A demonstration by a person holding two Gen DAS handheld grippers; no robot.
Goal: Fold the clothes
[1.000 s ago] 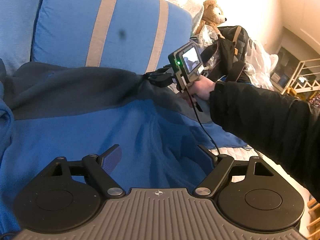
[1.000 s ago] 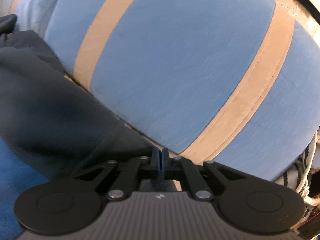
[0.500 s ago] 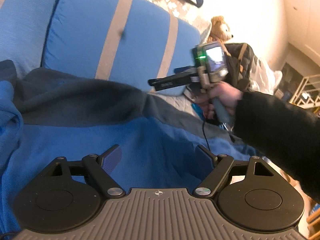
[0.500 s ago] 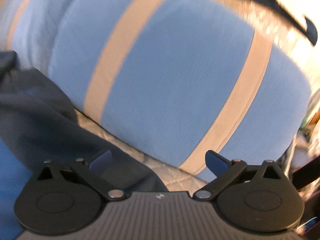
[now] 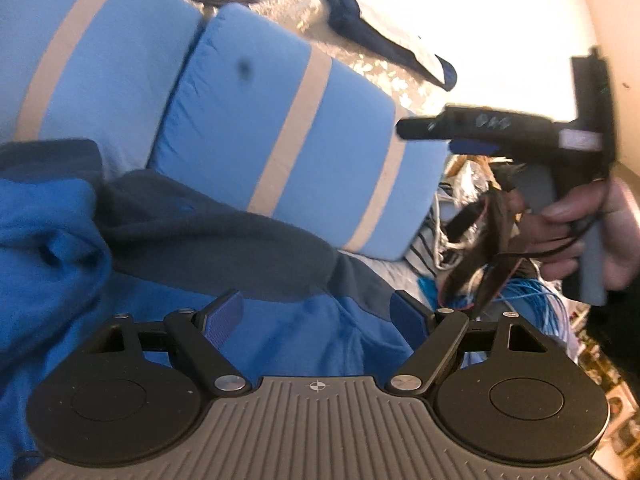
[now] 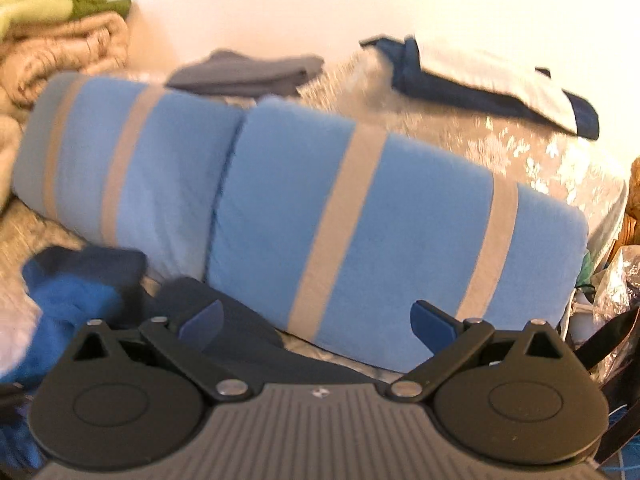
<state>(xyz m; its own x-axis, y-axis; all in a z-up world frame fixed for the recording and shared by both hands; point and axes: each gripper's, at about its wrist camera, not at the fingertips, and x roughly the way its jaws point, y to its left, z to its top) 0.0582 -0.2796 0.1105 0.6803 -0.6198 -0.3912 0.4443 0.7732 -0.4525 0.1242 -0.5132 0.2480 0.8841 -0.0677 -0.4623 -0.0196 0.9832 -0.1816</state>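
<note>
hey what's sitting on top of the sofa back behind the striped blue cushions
A folded grey garment lies on the sofa back above the striped blue cushions, and a navy and white garment is further right. The cushions hide the lower part of the sofa back.

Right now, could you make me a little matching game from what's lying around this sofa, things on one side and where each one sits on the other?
Things:
1. striped blue cushions
2. folded grey garment
3. blue and dark grey garment
4. beige and green blankets

Places:
A. spread on the seat, in front of the cushions
B. piled at the far left end
C. leaning against the backrest
D. on top of the backrest, above the cushions

Pairs: 1-C, 2-D, 3-A, 4-B
</note>
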